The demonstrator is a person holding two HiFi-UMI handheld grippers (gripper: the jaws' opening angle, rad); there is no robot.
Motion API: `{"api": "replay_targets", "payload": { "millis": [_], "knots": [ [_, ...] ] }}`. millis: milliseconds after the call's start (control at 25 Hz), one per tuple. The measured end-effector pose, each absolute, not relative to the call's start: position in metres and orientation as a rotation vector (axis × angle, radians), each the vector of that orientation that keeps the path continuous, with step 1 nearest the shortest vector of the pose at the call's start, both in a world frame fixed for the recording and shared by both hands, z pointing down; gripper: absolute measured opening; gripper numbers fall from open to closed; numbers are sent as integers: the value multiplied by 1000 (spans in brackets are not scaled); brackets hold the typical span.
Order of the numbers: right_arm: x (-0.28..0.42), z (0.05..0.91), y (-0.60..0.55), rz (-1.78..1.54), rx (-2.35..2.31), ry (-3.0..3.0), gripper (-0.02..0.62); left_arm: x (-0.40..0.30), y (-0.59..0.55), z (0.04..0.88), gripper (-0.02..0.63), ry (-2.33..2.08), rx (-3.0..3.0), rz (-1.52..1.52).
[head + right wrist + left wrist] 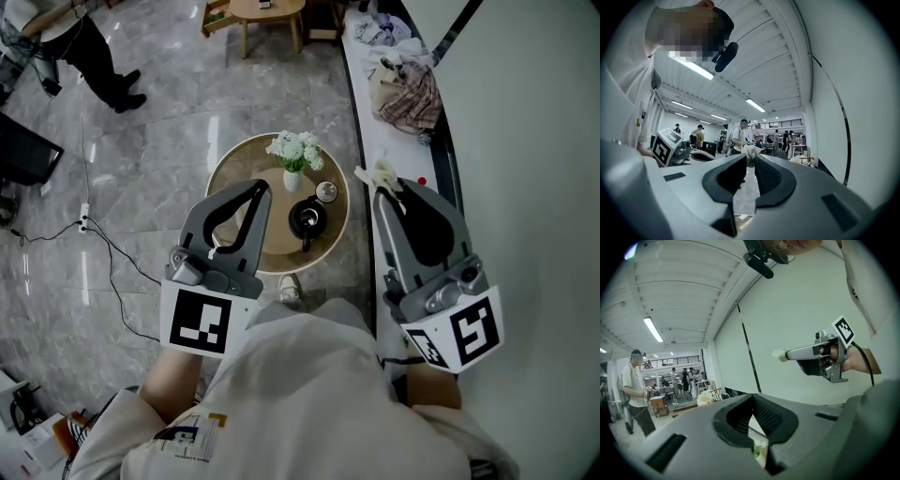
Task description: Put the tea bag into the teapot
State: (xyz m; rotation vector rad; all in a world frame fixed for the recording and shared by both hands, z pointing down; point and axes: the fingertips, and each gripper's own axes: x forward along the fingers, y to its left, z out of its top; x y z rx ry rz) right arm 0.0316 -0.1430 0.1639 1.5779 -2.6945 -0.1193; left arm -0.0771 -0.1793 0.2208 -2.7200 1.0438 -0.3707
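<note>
Head view: my right hand-held gripper (382, 190) pinches tea bag (382, 174) at jaw ends, ready for drop into teapot (307, 221); left hand-held gripper (256, 190) closed, empty.

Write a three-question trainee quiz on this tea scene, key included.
1. True or false: the tea bag is already inside the teapot.
2. Which claw pinches the tea bag? A) left claw B) right claw C) neither
3. Fill in: near the teapot on the round table stands a vase of white ____.
Key: 1 false; 2 B; 3 flowers.
</note>
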Motion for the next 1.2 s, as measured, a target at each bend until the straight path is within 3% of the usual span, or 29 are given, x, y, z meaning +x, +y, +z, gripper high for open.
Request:
{"api": "replay_targets", "payload": {
  "millis": [720,1200],
  "knots": [
    [47,181,-156,-92,1297,-2691,52,-62,-177,225,8,1173,-2630,-494],
    [41,276,-192,-57,969,-2422,52,-56,-201,276,8,1263,-2707,-580]
  ]
}}
